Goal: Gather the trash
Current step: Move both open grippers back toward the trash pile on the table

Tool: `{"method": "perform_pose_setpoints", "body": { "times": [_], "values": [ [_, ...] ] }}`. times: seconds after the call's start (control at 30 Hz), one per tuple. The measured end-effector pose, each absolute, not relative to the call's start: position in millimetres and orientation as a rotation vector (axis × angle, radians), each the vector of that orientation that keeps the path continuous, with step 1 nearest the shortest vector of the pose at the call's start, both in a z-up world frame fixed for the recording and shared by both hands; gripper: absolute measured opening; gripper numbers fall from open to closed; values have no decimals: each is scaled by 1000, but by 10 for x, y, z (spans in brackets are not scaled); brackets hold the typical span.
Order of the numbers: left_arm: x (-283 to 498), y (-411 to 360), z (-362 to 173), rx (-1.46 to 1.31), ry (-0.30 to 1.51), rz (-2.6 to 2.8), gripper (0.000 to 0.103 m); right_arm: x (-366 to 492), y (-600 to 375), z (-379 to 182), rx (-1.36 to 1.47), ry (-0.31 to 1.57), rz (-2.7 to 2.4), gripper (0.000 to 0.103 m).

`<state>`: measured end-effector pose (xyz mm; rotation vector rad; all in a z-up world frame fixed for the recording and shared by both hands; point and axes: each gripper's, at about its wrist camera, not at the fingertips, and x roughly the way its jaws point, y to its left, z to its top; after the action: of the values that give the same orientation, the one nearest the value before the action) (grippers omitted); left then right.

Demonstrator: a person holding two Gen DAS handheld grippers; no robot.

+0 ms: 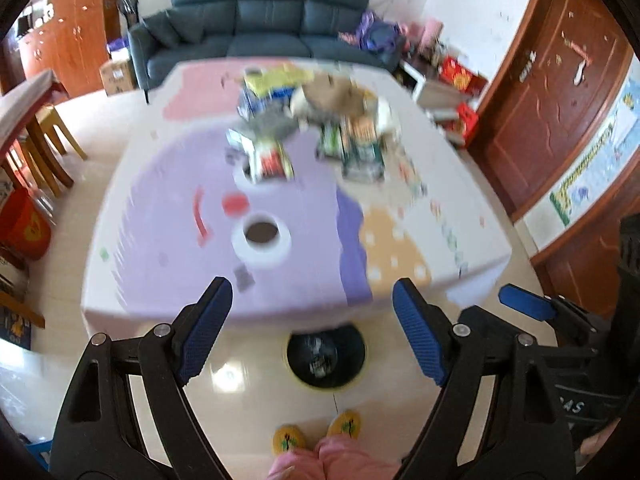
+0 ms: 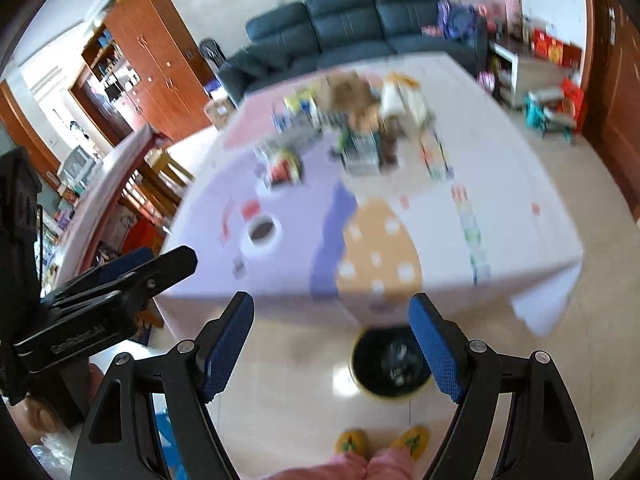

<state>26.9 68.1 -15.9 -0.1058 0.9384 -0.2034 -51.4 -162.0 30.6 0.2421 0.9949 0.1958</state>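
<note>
Trash (image 1: 316, 124) is lying in a blurred heap (wrappers, cartons) at the far middle of the table (image 1: 160, 280), while the bin (image 1: 326, 358) is already holding a few scraps. Left tongs (image 1: 312, 320) and right tongs (image 2: 332, 340) are hovering wide open, gripping nothing, so most collecting is remaining.

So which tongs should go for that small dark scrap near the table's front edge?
Left, probably. The dark scrap lies just beyond the left tongs, which are open and empty. From the right tongs, also open, the scrap sits off to the left. Both views are blurred.
</note>
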Motion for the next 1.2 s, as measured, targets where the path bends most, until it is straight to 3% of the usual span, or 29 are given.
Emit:
{"method": "perform_pose_setpoints", "body": {
  "times": [0.23,0.5,1.2],
  "values": [
    [665,932,406,-96,840,-149,80,10,-1484,924,222,910,171,81],
    [1087,1065,544,-94,864,-150,80,627,-1347,1166,178,895,142,81],
    [2322,1057,-642,-209,1061,-103,80,1983,-1545,-142,281,1085,30,81]
  ]
}}
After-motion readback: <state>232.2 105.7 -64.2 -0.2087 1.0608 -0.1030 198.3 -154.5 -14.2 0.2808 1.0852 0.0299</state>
